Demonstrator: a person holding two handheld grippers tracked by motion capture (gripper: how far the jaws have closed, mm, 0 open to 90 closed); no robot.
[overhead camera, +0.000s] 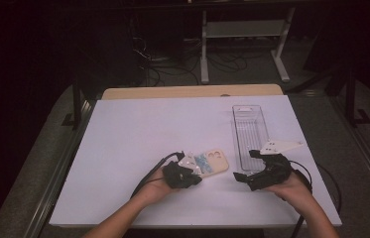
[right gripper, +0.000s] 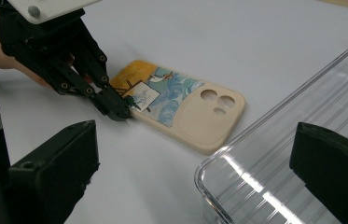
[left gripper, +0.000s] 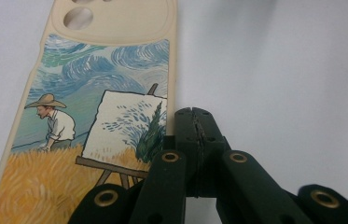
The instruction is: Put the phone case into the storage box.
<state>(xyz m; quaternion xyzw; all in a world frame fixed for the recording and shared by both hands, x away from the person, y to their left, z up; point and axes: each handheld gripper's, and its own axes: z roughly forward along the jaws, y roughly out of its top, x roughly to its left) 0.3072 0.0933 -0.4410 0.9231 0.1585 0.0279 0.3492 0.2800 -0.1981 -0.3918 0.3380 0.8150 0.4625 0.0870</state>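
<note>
A cream phone case (overhead camera: 213, 162) printed with a painter in a wheat field lies flat on the white table, camera holes toward the tray. In the left gripper view the case (left gripper: 106, 70) runs up the left side. My left gripper (left gripper: 195, 123) is shut, with its tips pressed together and nothing between them. They rest on the table against the case's long edge. The right gripper view shows that left gripper (right gripper: 115, 112) at the painted end of the case (right gripper: 195, 112). My right gripper (right gripper: 195, 186) is open, its jaws wide apart beside the tray's near corner.
A clear ribbed plastic tray (overhead camera: 248, 134) stands lengthwise at the right, and its rounded near corner (right gripper: 255, 182) lies between my right jaws. The white table sheet (overhead camera: 148, 129) stretches bare to the left and back. A wooden table edge (overhead camera: 192, 91) shows behind.
</note>
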